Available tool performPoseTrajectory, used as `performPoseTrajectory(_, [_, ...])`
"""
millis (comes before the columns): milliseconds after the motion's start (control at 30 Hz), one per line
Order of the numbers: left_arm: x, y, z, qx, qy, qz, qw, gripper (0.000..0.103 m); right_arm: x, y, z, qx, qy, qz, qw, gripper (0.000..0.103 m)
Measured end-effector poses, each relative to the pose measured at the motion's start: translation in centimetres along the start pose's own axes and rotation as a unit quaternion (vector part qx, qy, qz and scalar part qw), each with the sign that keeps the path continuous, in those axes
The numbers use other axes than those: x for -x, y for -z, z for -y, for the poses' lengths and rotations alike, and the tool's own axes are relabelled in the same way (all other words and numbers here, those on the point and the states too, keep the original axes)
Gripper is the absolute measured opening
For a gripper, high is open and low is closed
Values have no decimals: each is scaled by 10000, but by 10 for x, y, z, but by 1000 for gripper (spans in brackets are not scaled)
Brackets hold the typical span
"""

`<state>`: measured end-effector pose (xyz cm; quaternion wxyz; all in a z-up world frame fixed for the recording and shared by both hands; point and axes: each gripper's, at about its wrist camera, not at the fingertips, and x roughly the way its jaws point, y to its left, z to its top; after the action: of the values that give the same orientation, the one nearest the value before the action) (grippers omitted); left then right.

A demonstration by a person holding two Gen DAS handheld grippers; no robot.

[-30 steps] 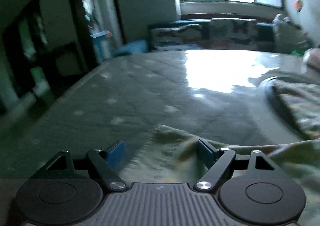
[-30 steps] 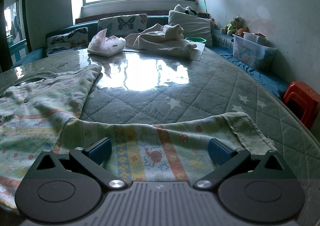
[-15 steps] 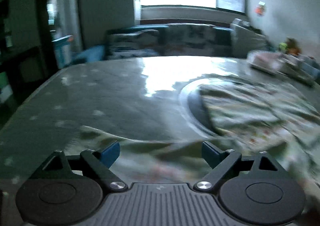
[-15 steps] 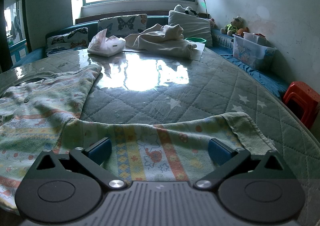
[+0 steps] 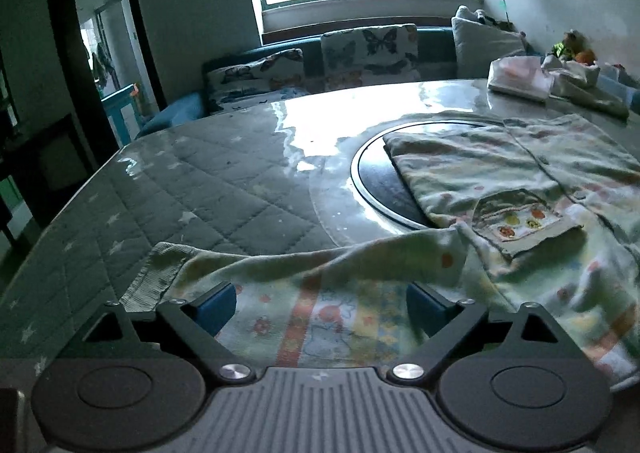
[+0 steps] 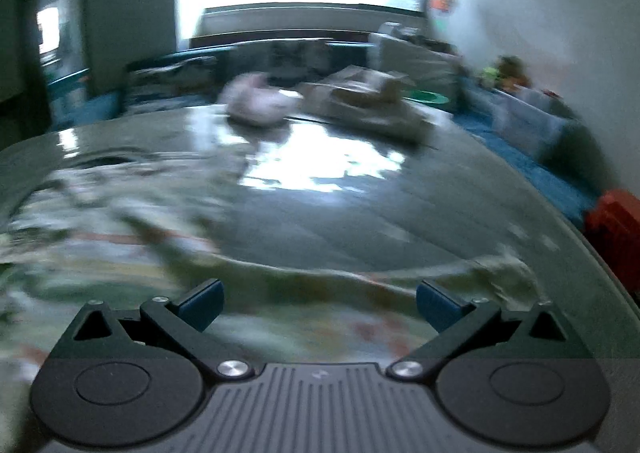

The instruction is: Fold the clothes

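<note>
My left gripper [image 5: 320, 303] stands wide open, holding nothing. Its two blue pads [image 5: 214, 303] straddle the near sleeve of the patterned garment [image 5: 520, 189], and I cannot tell whether they touch the cloth. That sleeve [image 5: 304, 289] runs left to right across my view, its ribbed cuff [image 5: 154, 277] pointing left and lying just beyond my left finger. To the right the sleeve joins the body of the garment, which lies spread flat on the quilted table [image 5: 200, 189]. The body's long axis runs away from me toward the far right, and a small patch pocket [image 5: 520, 219] faces up. The far left part of the body lies over a dark round inset [image 5: 376, 185] in the tabletop. Further right, at the far edge, sit a pale pink bundle [image 5: 518, 77] and a heap of cream cloth [image 5: 580, 85].

My right gripper [image 6: 318, 307] is also spread wide with nothing between its blue pads [image 6: 202, 303]. This view is badly blurred. The garment's other sleeve [image 6: 360, 293] lies crosswise under and just ahead of my fingers, its end [image 6: 504, 269] pointing right. The body [image 6: 100, 221] spreads out to the left. On the far side of the table I make out the pink bundle [image 6: 260, 101] and, to its right, the cream heap [image 6: 368, 101]. At the far right a red stool [image 6: 616, 229] stands beside the table.
</note>
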<state>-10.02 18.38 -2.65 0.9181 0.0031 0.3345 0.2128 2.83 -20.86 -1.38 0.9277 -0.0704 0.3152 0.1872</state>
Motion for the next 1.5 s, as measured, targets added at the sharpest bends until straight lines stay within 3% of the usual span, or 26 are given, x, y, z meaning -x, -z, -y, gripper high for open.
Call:
performPoseTrajectory(200, [-2, 1, -3, 95, -8, 2, 10000, 95, 1, -26, -89, 1022, -1314, -92, 9860, 103])
performPoseTrajectory(367, [-2, 3, -7, 224, 23, 9, 9997, 97, -16, -24, -151, 1598, -1676, -317, 9723, 103])
performPoseTrajectory(467, [-2, 4, -8, 264, 47, 15, 9996, 98, -27, -18, -173, 1750, -1669, -516, 9689, 103])
performPoseTrajectory(733, [-5, 5, -13, 364, 128, -6, 9993, 102, -26, -10, -165, 1853, -1325, -722, 9710, 103])
performPoseTrajectory(1267, [-9, 5, -21, 446, 214, -71, 9988, 103, -23, -13, -169, 1781, -1312, -602, 9734, 103])
performPoseTrajectory(1500, [-9, 4, -23, 412, 194, -84, 9989, 103, -7, -7, -189, 2097, -2031, -455, 9554, 103])
